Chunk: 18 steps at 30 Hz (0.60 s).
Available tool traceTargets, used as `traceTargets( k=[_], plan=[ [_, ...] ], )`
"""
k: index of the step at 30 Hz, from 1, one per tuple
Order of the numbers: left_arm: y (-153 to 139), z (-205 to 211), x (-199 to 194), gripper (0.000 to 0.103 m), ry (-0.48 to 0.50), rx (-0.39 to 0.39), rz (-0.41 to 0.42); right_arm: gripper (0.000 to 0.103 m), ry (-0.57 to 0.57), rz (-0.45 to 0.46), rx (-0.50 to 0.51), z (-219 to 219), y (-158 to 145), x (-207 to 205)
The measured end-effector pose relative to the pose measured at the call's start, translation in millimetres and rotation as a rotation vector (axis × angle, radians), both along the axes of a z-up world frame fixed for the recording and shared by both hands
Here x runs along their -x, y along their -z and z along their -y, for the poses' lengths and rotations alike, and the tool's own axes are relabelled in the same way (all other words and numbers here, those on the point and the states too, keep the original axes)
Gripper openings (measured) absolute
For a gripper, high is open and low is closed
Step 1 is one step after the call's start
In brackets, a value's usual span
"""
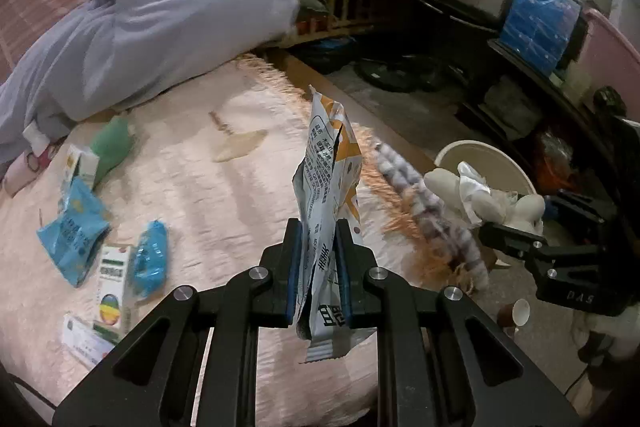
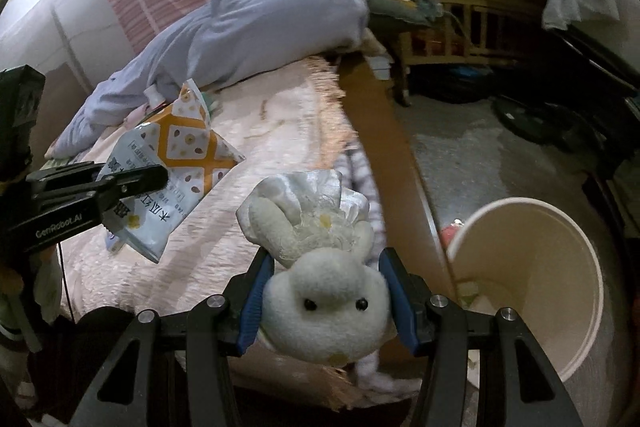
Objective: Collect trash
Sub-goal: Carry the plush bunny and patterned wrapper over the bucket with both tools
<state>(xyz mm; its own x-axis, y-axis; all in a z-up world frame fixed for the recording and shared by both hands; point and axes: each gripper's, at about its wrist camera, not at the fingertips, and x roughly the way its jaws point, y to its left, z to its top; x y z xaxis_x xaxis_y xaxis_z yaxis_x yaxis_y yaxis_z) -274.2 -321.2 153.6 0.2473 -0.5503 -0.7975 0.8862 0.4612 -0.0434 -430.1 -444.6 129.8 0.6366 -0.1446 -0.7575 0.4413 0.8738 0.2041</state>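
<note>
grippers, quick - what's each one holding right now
left gripper: closed on the snack bag.
right gripper: closed on the plush toy.

A crumpled white-and-orange snack wrapper (image 1: 328, 195) stands upright, pinched in the left tool (image 1: 318, 263). At nine o'clock on the pink bed (image 1: 224, 187) lie more litter — blue wrappers (image 1: 74, 231) and small cartons (image 1: 112, 291). A white bin (image 2: 532, 283) gapes open at three o'clock.

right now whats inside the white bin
In the right wrist view the white bin shows a mostly bare inner wall, with some pale scraps low down. Its bottom is hidden behind the rim and the right claw.
</note>
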Motion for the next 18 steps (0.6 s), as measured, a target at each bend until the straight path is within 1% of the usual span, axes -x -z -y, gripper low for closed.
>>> traceTargets(
  k=[10, 18],
  plan=[
    [1, 38, 30, 0.014, 0.068, -0.003, -0.009, 0.053, 0.091, -0.010, 0.005, 33, 5, 39],
    [4, 66, 52, 0.014, 0.119, 0.005, -0.053, 0.053, 0.166, -0.022, -0.001, 55, 11, 70]
  ],
)
